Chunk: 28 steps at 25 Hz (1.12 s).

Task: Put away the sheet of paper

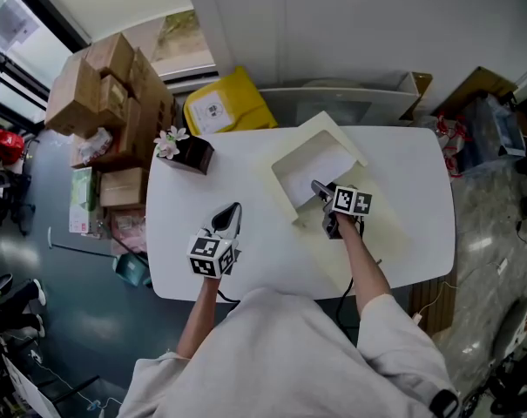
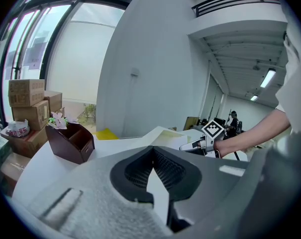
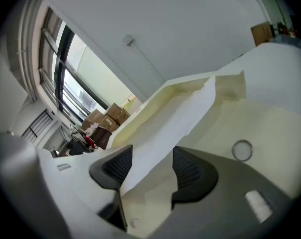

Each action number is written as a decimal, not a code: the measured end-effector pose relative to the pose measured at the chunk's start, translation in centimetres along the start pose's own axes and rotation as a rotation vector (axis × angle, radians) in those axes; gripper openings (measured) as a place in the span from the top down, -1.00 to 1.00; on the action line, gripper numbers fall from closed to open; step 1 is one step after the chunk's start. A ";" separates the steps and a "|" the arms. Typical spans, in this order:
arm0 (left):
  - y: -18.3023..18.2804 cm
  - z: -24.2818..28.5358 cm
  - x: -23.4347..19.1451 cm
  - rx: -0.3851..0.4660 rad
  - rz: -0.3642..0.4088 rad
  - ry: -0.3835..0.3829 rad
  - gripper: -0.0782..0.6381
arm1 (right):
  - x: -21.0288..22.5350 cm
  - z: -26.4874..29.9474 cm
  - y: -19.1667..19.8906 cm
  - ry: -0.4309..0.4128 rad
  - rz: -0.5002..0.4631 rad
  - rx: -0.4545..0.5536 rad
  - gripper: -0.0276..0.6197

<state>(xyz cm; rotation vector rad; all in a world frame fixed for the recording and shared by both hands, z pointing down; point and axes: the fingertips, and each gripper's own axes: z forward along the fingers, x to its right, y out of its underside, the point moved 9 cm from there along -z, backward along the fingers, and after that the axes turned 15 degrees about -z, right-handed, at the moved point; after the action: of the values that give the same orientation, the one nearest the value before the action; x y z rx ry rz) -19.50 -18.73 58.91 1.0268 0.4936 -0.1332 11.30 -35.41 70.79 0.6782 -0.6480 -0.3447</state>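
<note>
**Currently: paper in the cream case, right tongs parted, left tongs closed**

Nearest the person, both forearms reach forward over the white table (image 1: 246, 259). The left gripper (image 1: 229, 217) is held low above bare tabletop and tilted gently downward. Its own view shows its jaws brought together with nothing between them (image 2: 152, 151). The right gripper (image 1: 319, 187) points more steeply down into the open cream case (image 1: 289, 194). Its jaws stand apart (image 3: 151, 153).

The sheet of paper (image 1: 320, 168) lies inside the case. In the right gripper view its near edge (image 3: 175, 118) runs between the parted pads, closer to the left-hand one, and neither pad clamps it.

Beyond the left gripper a dark brown desk organiser (image 1: 191, 153) with a small flower stands at the table's far corner, well apart from both tools. Past the table edge sit a yellow bin (image 1: 228, 103) and stacked cardboard boxes (image 1: 106, 94).

Only the right gripper view shows a round clasp (image 3: 242, 150) on the case's near flap. Only the left gripper view shows the organiser's open compartments (image 2: 70, 141).
</note>
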 end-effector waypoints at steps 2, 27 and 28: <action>0.1 0.0 0.2 0.000 0.003 0.007 0.77 | -0.4 -0.4 0.0 0.060 -0.107 -0.038 0.16; 0.6 1.6 4.8 -0.012 0.068 0.145 0.77 | -4.6 -13.7 0.7 0.429 -0.508 0.240 0.89; 0.6 1.7 5.1 -0.012 0.070 0.151 0.77 | -4.7 -14.4 1.0 0.437 -0.499 0.246 0.91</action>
<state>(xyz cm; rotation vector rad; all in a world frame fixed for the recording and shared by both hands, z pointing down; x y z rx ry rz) -14.23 -19.22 57.79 1.0458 0.5938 0.0102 17.26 -25.67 60.85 1.1154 -0.0944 -0.5613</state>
